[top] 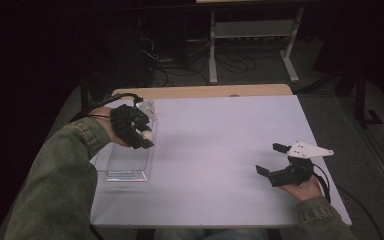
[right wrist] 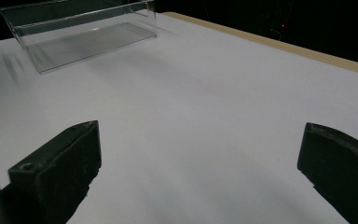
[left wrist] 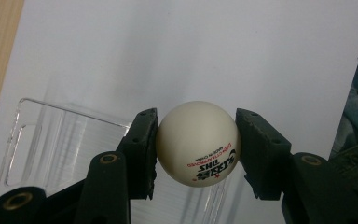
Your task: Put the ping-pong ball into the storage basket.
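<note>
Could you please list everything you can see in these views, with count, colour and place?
ball: one, cream-white with black and red print, held between the left gripper's jaws above the tray.
tray: one, clear plastic, on the table's left side, nothing seen inside it.
table: one, white top with a tan far edge.
frame: one, white metal, on the floor beyond the table, cables beside it.
left gripper: one, black, over the tray, shut on the ball.
right gripper: one, black with a grey plate, jaws wide apart at the table's right.

The left tongs (top: 142,131) hide the clear bin's (top: 125,165) far end in the high view
</note>
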The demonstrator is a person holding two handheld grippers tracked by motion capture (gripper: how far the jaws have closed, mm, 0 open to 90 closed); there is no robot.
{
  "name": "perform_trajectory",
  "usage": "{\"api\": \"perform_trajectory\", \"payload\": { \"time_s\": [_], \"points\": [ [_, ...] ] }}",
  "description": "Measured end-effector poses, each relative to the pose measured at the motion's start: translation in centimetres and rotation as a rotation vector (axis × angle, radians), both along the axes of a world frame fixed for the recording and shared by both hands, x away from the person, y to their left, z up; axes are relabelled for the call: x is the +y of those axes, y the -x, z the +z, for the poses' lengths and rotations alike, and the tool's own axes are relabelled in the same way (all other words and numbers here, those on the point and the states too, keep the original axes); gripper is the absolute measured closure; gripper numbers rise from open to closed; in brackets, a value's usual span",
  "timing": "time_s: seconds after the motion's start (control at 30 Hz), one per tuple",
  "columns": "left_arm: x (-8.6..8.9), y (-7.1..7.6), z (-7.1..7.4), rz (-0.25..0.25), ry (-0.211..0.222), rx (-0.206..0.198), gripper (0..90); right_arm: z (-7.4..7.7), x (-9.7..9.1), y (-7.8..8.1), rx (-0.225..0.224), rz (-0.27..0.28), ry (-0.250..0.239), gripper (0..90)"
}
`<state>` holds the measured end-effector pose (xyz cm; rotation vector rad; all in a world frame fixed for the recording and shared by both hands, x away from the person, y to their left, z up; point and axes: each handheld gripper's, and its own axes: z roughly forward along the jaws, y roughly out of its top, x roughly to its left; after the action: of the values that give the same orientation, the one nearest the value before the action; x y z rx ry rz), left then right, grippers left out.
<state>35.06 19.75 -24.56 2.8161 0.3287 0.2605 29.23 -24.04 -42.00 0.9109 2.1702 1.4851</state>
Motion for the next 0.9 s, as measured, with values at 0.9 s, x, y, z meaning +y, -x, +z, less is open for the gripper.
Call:
{"api": "perform_trajectory", "payload": {
  "time_s": [0.9],
  "points": [
    [3.0, -0.1, -1.0, 0.078, 0.005, 0.004, 50.4, 0.0, 0.1, 0.0, 0.001, -0.001, 0.004, 0.0]
  ]
}}
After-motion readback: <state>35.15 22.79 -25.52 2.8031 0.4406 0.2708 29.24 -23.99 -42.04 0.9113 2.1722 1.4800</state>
